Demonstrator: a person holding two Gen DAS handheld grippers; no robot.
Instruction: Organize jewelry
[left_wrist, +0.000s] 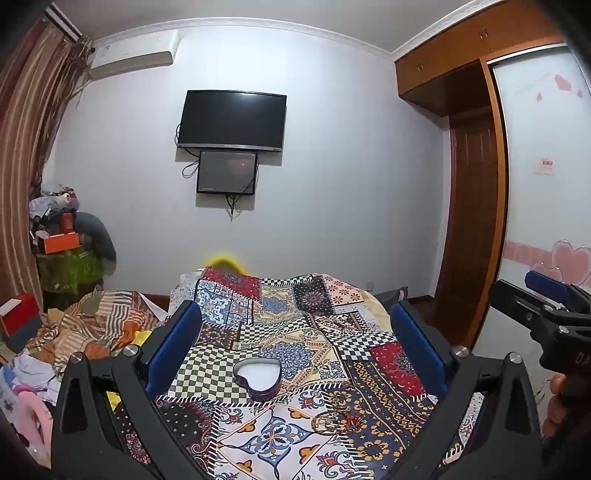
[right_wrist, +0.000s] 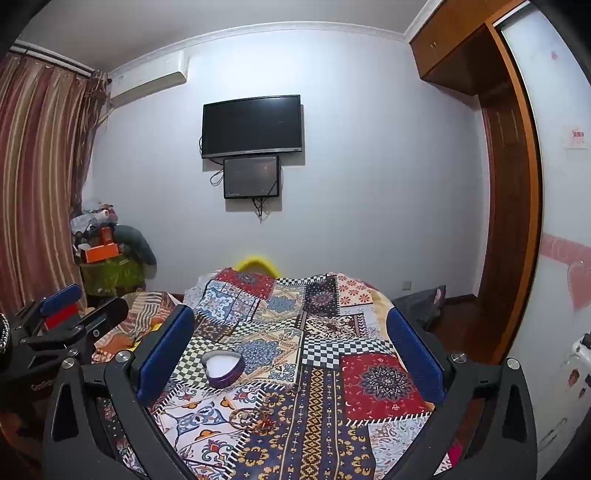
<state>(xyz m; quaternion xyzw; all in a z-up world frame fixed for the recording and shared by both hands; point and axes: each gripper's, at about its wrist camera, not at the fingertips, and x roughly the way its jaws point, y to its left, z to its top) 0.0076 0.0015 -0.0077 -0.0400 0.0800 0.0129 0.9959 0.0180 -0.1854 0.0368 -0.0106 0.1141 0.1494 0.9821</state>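
Jewelry, a tangle of gold-toned rings and chains, lies on the patchwork-print bedspread just in front of an open heart-shaped purple tin with a white lining. We hold our left gripper and right gripper above the bed, both with blue-padded jaws spread wide and nothing between them.
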